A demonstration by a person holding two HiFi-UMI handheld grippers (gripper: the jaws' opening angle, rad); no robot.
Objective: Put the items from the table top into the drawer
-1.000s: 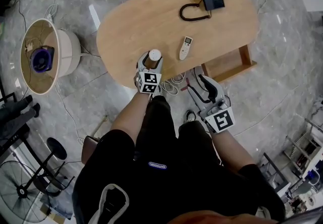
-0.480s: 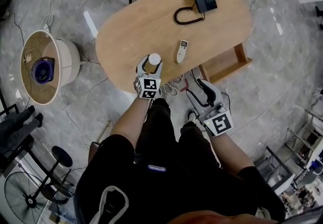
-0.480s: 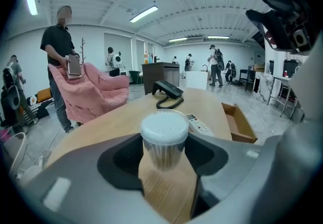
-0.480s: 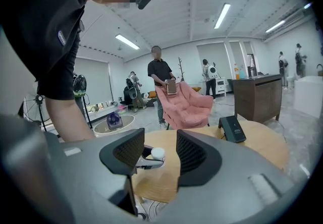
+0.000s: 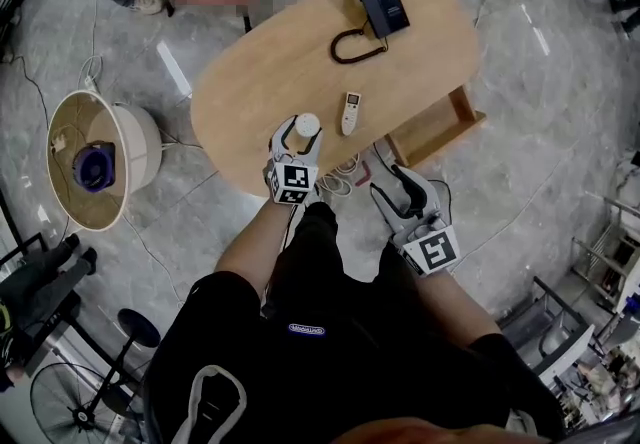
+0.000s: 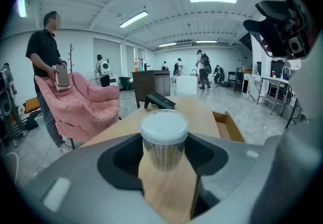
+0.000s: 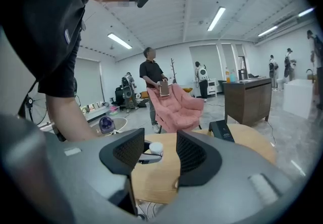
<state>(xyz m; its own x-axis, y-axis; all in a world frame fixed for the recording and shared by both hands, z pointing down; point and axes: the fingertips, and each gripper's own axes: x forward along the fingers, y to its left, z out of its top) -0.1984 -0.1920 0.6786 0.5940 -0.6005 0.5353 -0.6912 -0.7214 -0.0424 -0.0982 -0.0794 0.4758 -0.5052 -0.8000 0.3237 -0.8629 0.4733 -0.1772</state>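
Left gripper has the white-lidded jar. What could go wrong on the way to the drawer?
The left gripper holds the white-lidded jar by its smooth clear body, so it might slip or tilt. The remote lies between the jar and the open drawer; a low sweep could knock it aside.

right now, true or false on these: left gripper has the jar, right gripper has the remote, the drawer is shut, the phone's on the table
1. The left gripper is closed on the white-lidded jar. True.
2. The right gripper holds the remote. False: its jaws stand apart and empty, and the remote lies on the table.
3. The drawer is shut. False: it stands open at the table's side.
4. The phone is on the table. True.
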